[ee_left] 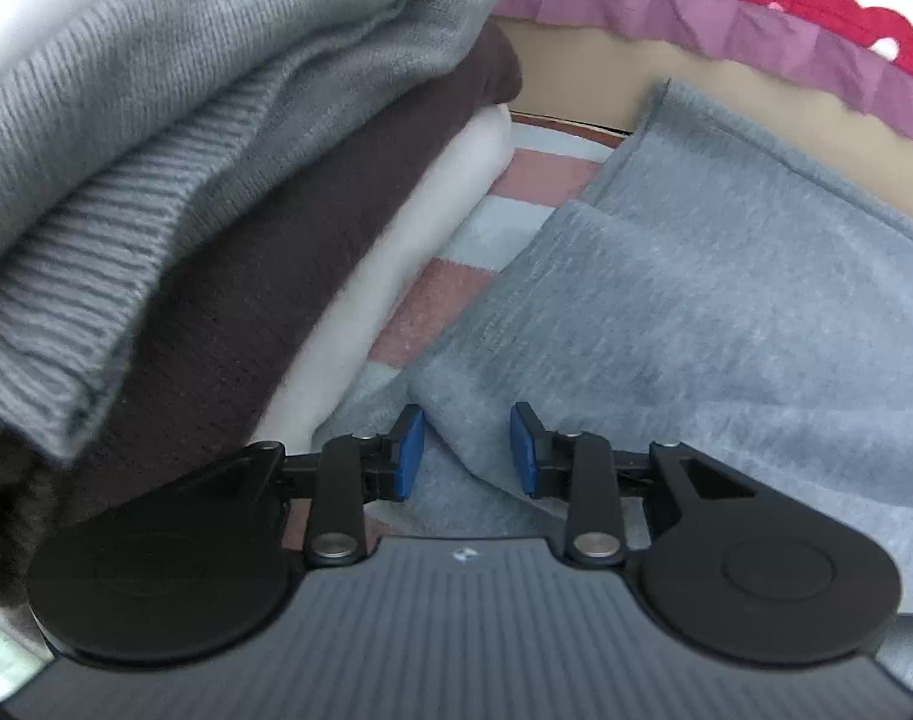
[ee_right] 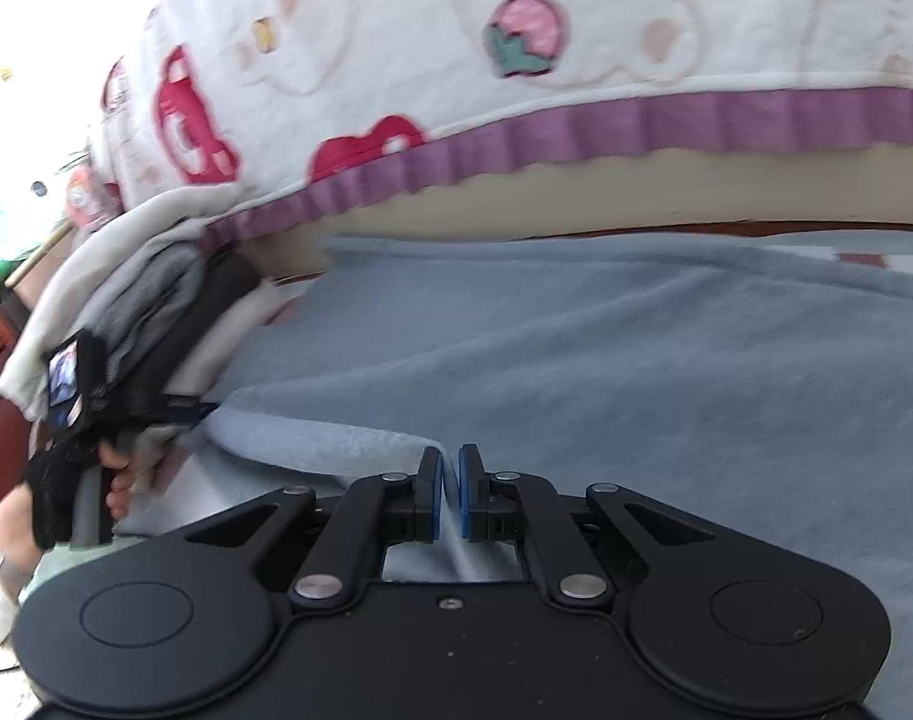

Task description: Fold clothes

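Across the striped bedcover [ee_left: 486,228] lies a pale blue-grey fleece garment [ee_left: 726,324], soft and fuzzy, its long axis running from the grippers toward the purple-trimmed quilt [ee_right: 516,138]. Beside it, folded clothes [ee_left: 174,222] are stacked: ribbed grey knit, brown, white. Right gripper [ee_right: 450,492] pinches a fold of the fleece; left gripper [ee_left: 467,450] stands narrowly parted over its edge, pads clear.

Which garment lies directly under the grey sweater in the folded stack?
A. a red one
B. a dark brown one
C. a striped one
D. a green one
B: in the left wrist view the dark brown garment sits right beneath the grey sweater, with a white one below it.
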